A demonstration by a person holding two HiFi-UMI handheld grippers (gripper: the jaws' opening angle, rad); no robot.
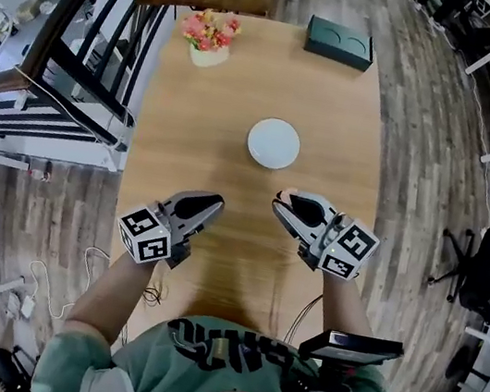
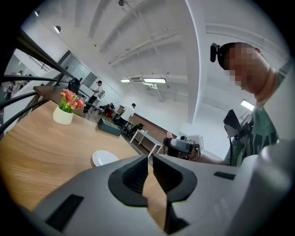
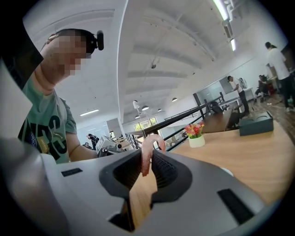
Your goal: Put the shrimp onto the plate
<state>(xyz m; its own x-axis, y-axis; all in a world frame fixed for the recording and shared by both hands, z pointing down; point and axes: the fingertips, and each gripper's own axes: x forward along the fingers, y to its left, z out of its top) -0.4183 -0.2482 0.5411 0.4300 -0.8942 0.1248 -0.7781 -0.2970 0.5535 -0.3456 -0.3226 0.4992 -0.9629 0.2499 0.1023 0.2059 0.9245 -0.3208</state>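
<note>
A pink curled shrimp (image 3: pixel 148 152) is pinched between the jaws of my right gripper (image 3: pixel 150 156); its tail arches above the jaw tips. In the head view the right gripper (image 1: pixel 280 199) hovers over the wooden table, just short of the white plate (image 1: pixel 273 143), with a bit of pink shrimp (image 1: pixel 287 193) at its tip. My left gripper (image 1: pixel 217 202) is level with it to the left, jaws closed together and empty. The left gripper view shows its jaws (image 2: pixel 150 159) nearly touching, the plate (image 2: pixel 105 158) ahead on the left, and the right gripper (image 2: pixel 182 146) across from it.
A white pot of flowers (image 1: pixel 210 37) stands at the table's far left, and a dark green box (image 1: pixel 339 43) at the far right. A black railing (image 1: pixel 83 49) runs along the table's left side. Office chairs and white desks stand to the right.
</note>
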